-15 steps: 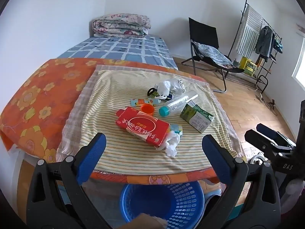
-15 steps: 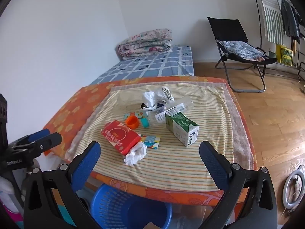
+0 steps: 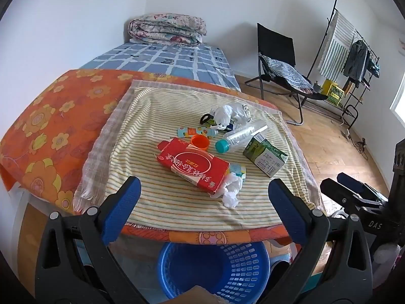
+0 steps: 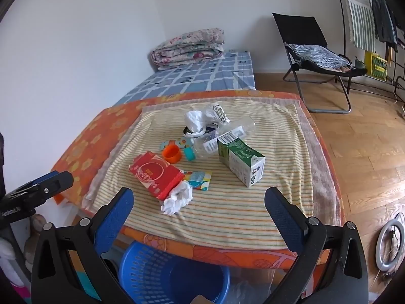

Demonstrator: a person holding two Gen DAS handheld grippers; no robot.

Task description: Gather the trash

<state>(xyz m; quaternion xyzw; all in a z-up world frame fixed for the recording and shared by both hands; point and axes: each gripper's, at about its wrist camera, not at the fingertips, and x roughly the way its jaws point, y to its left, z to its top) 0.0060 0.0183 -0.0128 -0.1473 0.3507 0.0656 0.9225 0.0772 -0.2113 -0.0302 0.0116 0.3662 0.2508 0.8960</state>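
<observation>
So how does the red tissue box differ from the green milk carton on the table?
The red tissue box is flat, with crumpled white tissue spilling from its near end; the green milk carton is blockier, with a gabled top, and nothing spills from it. The box lies left of the carton. Both lie on their sides on the striped cloth.

From my seat I count one red box (image 3: pixel 193 168) near the front edge of the striped cloth (image 3: pixel 162 204), one white tissue wad (image 3: pixel 231 192) touching its near end, and one green carton (image 3: pixel 265 155) toward the right edge. One clear bottle (image 3: pixel 240 135) with a teal cap lies mid-cloth, one orange cup (image 3: pixel 200 141) just beside it. I see two patterned flat packets: one (image 3: pixel 195 131) behind the cup, one (image 4: pixel 198 178) by the box. One white bag (image 3: pixel 229 114) sits toward the far edge. One blue basket (image 3: pixel 215 268) stands below the front edge. What lies under the bag I can't count.
</observation>
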